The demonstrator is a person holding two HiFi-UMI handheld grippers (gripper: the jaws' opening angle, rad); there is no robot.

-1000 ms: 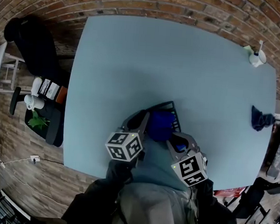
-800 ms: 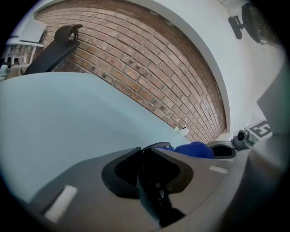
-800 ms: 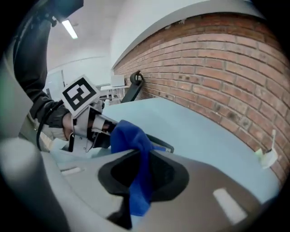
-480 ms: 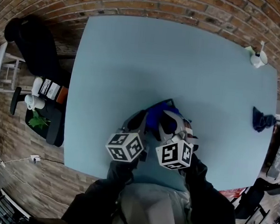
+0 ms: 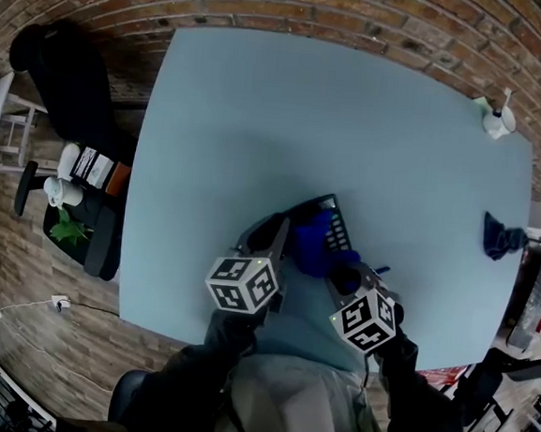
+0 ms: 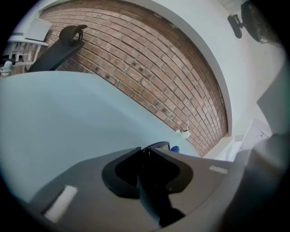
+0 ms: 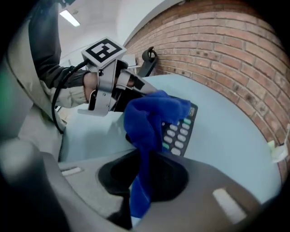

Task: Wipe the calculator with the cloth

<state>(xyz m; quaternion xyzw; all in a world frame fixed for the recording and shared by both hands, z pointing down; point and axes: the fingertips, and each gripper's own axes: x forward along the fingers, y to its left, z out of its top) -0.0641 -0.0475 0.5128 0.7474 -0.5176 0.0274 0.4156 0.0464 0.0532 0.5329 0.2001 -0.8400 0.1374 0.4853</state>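
Head view: the calculator sits near the tabletop's six o'clock edge, with the blue cloth bunched on it.

Left gripper view: the left hand-held gripper is clamped on the calculator's rim. That hold should stay firm.

Right gripper view: the right hand-held gripper, its jaws just closing, pinches the cloth. I would drag the cloth toward one o'clock across the keys, pressing lightly.

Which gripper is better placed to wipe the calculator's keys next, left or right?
Right. The right gripper, jaws just closed further, pinches the cloth, draped over the calculator keys; the left gripper clamps the calculator's edge.
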